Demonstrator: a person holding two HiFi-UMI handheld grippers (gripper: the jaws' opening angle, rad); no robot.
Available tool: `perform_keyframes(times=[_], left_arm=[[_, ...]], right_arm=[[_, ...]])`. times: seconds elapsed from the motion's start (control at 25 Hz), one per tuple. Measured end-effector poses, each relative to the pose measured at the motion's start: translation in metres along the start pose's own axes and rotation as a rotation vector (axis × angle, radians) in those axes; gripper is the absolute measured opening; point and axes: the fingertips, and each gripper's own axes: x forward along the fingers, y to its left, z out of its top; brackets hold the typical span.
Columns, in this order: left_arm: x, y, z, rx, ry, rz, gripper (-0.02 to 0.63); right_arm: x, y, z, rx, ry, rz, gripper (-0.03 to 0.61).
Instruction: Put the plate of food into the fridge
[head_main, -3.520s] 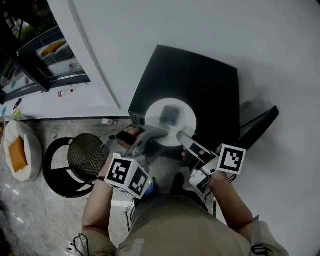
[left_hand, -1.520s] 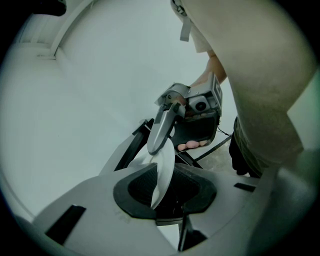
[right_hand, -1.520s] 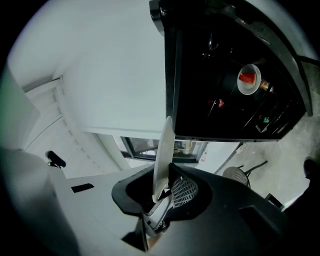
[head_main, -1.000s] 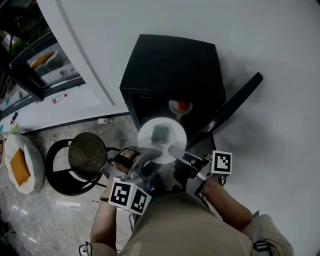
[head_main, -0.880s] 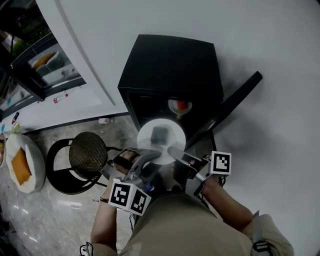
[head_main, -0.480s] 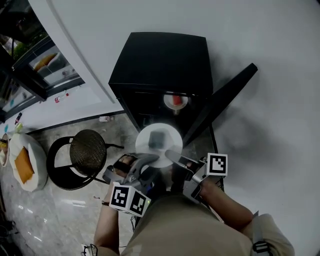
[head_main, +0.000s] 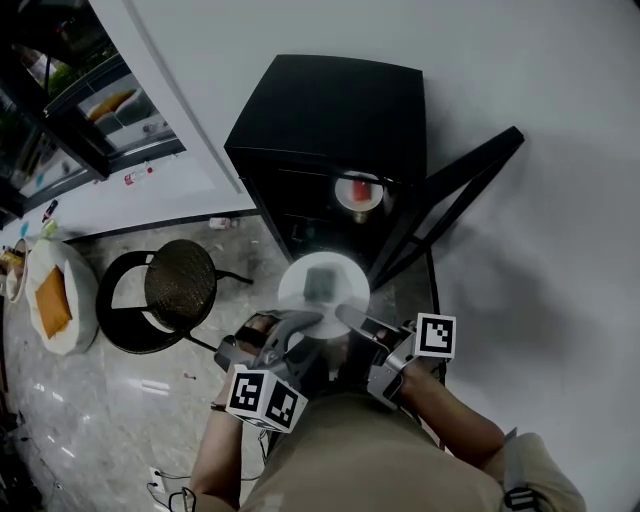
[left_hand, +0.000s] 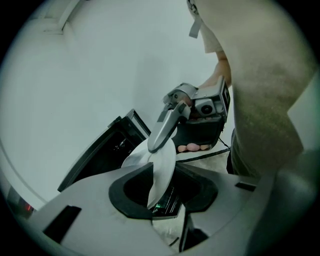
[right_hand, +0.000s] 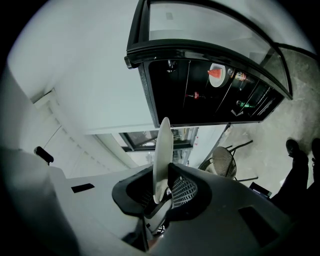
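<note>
Plate of food (head_main: 323, 288) | rim pinched by left claw (head_main: 310, 320), jaws just opening, and right claw (head_main: 347, 314) | risk: slackened grip tips it before fridge (head_main: 330, 120)

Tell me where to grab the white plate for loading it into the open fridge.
Take the plate by its bare rim, at two opposite edges, coming in level from the near left and near right. It is thin and flat, the food sits mid-plate, and the far edge should stay free to enter the fridge.
</note>
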Motion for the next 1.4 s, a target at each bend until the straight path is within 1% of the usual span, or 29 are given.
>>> perform_keyframes(times=[0.32, 0.6, 0.88, 0.96, 1.2, 1.4], left_arm=[[0.005, -0.023, -0.005, -0.044, 0.057, -0.015, 0.103], [0.006, -0.032, -0.015, -0.082, 0.067, -0.018, 0.107], [0.005, -0.027, -0.032, -0.108, 0.053, -0.016, 0.112], [0.004, -0.023, -0.041, -0.117, 0.049, -0.011, 0.114], [-0.007, -0.008, -0.073, -0.179, 0.012, -0.003, 0.130], [-0.016, 0.002, -0.097, -0.193, -0.010, -0.018, 0.133]], right_arm=[[-0.011, -0.020, -0.011, 0.038, 0.035, -0.004, 0.061], [-0.009, -0.031, -0.017, 0.039, 0.043, -0.003, 0.062], [0.006, -0.039, -0.019, 0.022, 0.037, -0.009, 0.062], [0.014, -0.042, -0.020, 0.024, 0.030, -0.009, 0.063], [0.043, -0.051, -0.022, 0.036, -0.016, -0.005, 0.061], [0.068, -0.057, -0.029, 0.035, -0.032, -0.008, 0.061]])
